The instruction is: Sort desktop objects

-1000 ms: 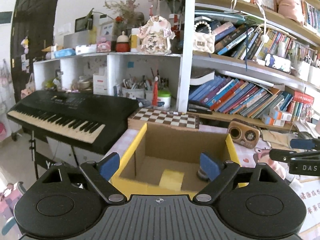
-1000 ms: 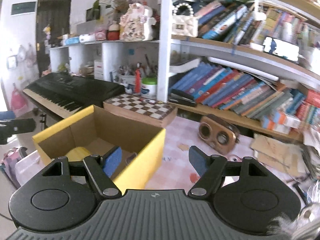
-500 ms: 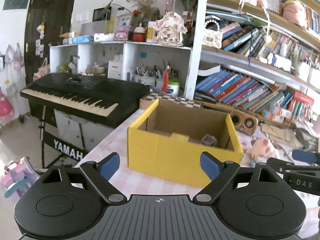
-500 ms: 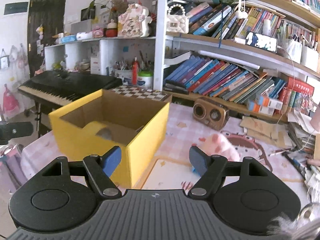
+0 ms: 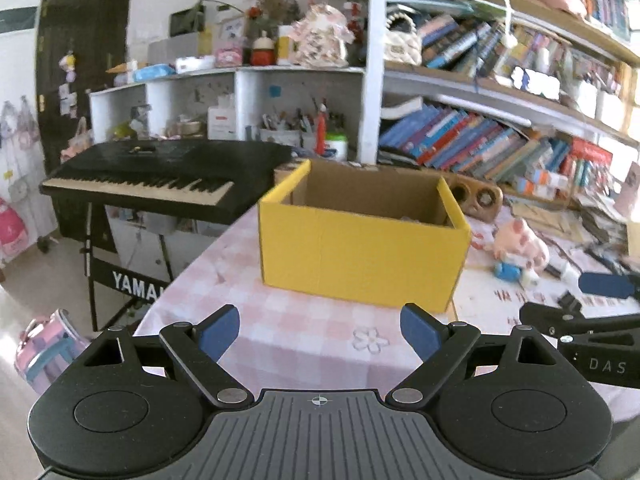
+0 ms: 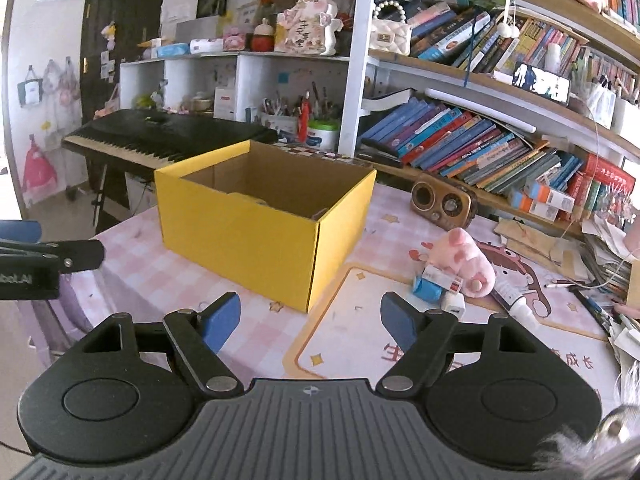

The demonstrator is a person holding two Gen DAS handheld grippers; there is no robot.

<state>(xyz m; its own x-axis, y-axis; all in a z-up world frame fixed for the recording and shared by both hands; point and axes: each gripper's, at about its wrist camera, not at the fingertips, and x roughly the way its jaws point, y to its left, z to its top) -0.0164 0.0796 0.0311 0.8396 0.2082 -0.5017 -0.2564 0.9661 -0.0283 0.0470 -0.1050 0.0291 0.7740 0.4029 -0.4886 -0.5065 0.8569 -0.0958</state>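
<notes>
A yellow cardboard box stands open on the pink checked tablecloth; it also shows in the right wrist view, with items inside mostly hidden. A pink plush pig, a small blue packet, a white cube and a white tube lie right of the box. My left gripper is open and empty, in front of the box. My right gripper is open and empty, near the box's front right corner.
A black keyboard stands left of the table. A wooden speaker sits behind the box. Bookshelves fill the back wall. Papers and pens clutter the table's right side. The table's left edge drops off.
Both grippers have pulled back and lowered away from the box, from over its opening to in front of it. Both stay open and empty.
</notes>
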